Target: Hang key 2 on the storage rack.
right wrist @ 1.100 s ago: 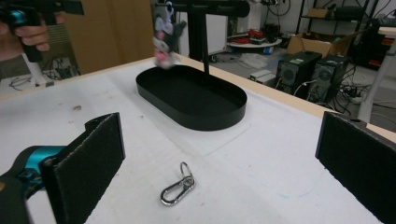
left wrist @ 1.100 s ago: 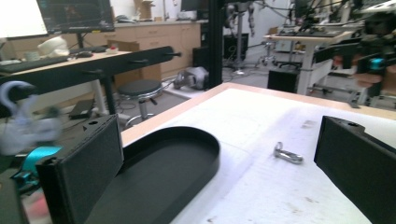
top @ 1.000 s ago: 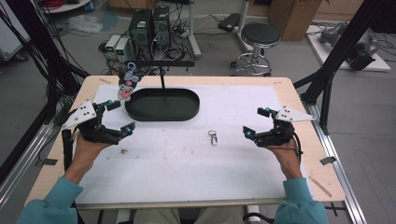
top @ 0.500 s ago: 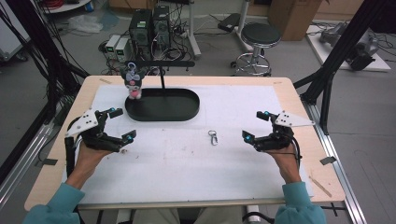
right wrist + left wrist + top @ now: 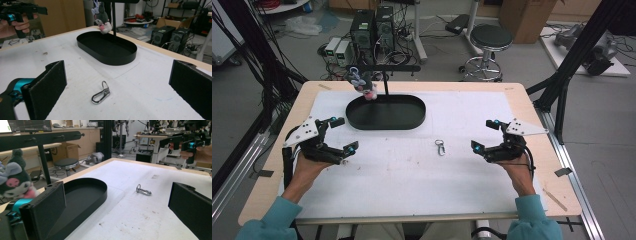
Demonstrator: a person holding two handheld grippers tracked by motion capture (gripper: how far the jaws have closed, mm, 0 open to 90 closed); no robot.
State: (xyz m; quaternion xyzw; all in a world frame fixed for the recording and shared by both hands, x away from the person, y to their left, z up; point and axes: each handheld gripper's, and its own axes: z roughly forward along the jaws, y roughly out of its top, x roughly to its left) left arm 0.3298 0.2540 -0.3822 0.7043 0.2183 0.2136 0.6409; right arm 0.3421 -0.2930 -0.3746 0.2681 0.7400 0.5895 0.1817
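gaping empty, both grippers' jaws; left gripper [image 5: 341, 135], right gripper [image 5: 485, 135], carabiner [image 5: 440, 147] between.

No readable text, label, brand, number or sign anywhere. Glowing at the far upper left beyond the left gripper's [image 5: 115, 212] jaws: a monitor [image 5: 29, 125] carrying lines too small and blurred to make out. Showing only faint marks, not letters: the white mat [image 5: 155, 176] ahead of those jaws.
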